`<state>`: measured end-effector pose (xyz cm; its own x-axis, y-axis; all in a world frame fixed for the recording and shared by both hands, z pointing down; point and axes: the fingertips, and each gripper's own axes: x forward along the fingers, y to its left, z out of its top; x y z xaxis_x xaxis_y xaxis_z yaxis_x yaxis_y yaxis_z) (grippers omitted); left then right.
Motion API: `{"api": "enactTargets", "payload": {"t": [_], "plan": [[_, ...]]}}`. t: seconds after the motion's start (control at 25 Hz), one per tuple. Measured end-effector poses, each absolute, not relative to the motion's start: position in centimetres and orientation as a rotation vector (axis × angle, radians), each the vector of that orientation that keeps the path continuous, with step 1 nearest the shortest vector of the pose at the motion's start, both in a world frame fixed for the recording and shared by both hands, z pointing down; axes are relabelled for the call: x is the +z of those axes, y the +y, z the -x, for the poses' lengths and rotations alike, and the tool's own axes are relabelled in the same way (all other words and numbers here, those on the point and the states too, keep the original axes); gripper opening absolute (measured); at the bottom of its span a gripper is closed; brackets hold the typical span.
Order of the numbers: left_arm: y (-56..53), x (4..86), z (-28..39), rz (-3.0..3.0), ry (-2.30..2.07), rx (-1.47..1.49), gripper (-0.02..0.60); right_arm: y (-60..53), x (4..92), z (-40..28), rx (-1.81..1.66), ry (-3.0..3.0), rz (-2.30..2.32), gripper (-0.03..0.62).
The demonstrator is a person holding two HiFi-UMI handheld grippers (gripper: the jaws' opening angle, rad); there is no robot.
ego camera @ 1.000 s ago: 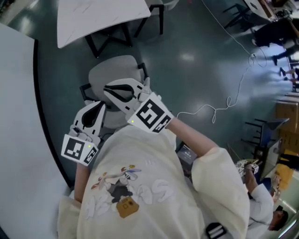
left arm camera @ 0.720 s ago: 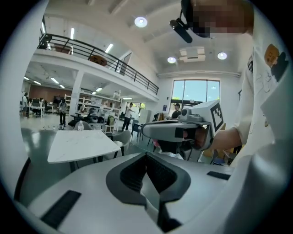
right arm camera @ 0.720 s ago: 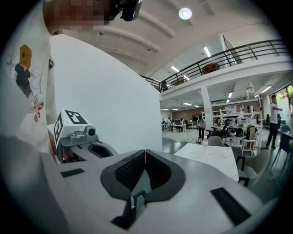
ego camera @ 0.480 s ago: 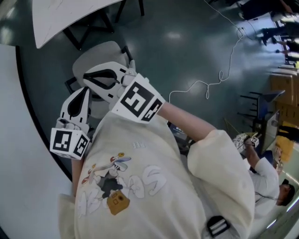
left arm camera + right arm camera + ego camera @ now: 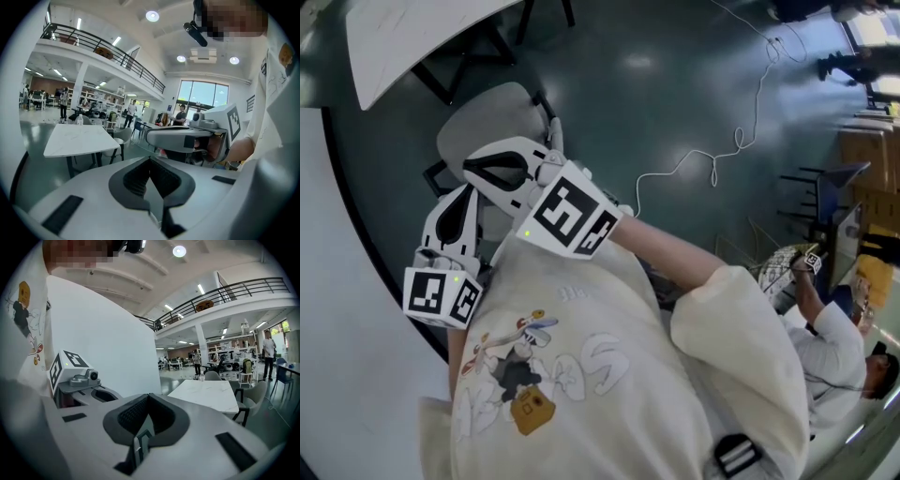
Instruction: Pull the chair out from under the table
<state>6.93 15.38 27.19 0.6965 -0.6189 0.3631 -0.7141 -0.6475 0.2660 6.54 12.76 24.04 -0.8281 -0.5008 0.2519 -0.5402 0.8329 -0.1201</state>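
Note:
A grey padded chair (image 5: 492,112) stands on the dark floor beside the curved edge of a large white table (image 5: 337,309). Both grippers hover over the chair, close to my chest. My left gripper (image 5: 471,190) points up the picture with its marker cube lower left; its jaws are shut with nothing between them (image 5: 150,160). My right gripper (image 5: 471,171) points left across the chair, also shut and empty (image 5: 149,397). Neither touches the chair as far as the views show. My cream sweatshirt hides the chair's near side.
A smaller white marble table (image 5: 422,28) on black legs stands beyond the chair. A white cable (image 5: 712,169) snakes over the floor at right. Another person (image 5: 825,337) sits at lower right near black stands (image 5: 811,187).
In the head view the chair and both grippers have slid left and the scene has rotated a little. Both grippers stay side by side over the chair, holding nothing.

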Motion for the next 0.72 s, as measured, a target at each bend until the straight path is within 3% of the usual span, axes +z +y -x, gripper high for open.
{"api": "enactTargets", "payload": {"t": [0.72], "plan": [[18.1,27.1,-7.6,-2.511,-1.091,0.353,0.009,15.6,25.5,-9.0,0.343,-2.755,-0.893,0.009]]}}
